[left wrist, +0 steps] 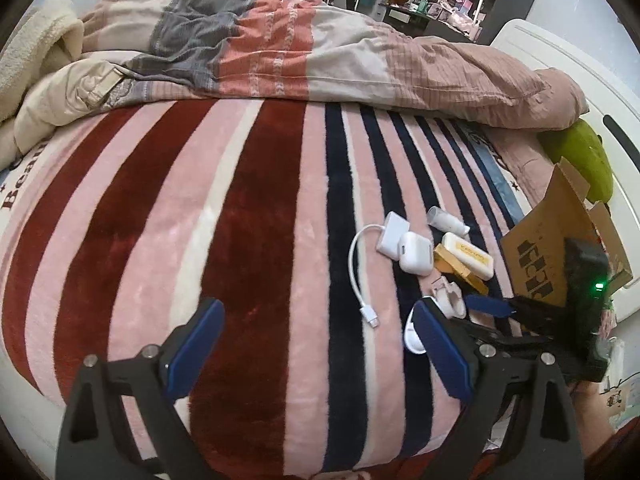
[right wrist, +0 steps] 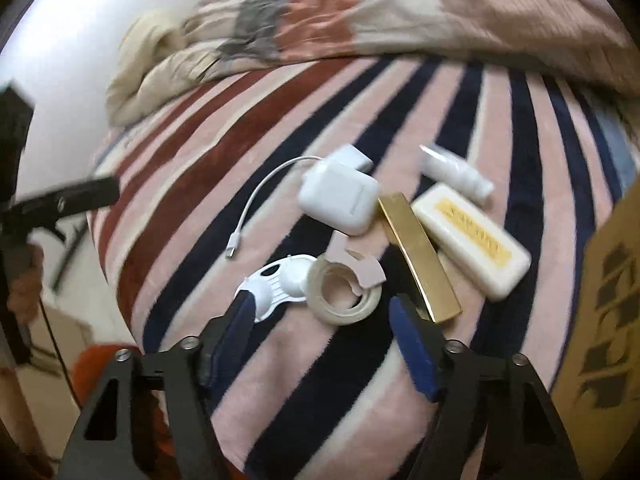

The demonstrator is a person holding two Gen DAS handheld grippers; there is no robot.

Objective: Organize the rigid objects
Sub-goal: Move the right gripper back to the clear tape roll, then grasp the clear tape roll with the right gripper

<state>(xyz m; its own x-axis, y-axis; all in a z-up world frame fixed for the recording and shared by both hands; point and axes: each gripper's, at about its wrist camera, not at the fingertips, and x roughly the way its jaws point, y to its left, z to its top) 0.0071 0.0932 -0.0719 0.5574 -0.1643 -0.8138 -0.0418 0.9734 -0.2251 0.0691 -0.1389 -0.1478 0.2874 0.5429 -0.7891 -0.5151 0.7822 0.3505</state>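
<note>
Both grippers over the bed [left wrist: 248, 208], which is covered by a striped pink, maroon and navy blanket; a rumpled quilt [left wrist: 320, 52] lies across its far side.

Left gripper [left wrist: 320, 328]: fingers spread wide, nothing between them, held above bare blanket near the bed's near edge. Its right finger [left wrist: 440, 352] overlaps a white plastic piece [left wrist: 412, 336] in the left wrist view; contact cannot be told.

Right gripper [right wrist: 320, 320]: fingers also apart and empty, poised just short of the tape roll [right wrist: 344, 292]. Right wrist view is motion-blurred.

Objects are clustered on the blanket toward the bed's right edge, near its near edge:
- tape roll, lying flat, with a pink dispenser tab [right wrist: 356, 260] on it
- white plastic piece with cut-outs [right wrist: 276, 284], touching the roll's left side
- white earbud case [right wrist: 340, 200], beyond the roll
- white adapter [right wrist: 352, 158] with a looped cable [right wrist: 256, 196], partly under the case; plug end lies free on the blanket
- gold bar-shaped box [right wrist: 420, 256], right of the roll, one end near the right finger
- cream case with yellow label [right wrist: 472, 236], just beside the gold box
- small white tube [right wrist: 452, 172], on its side, farthest back

A cardboard box [left wrist: 560, 232] stands at the bed's right edge, flaps open, just beside the cluster. A green cushion [left wrist: 588, 160] lies behind it.
</note>
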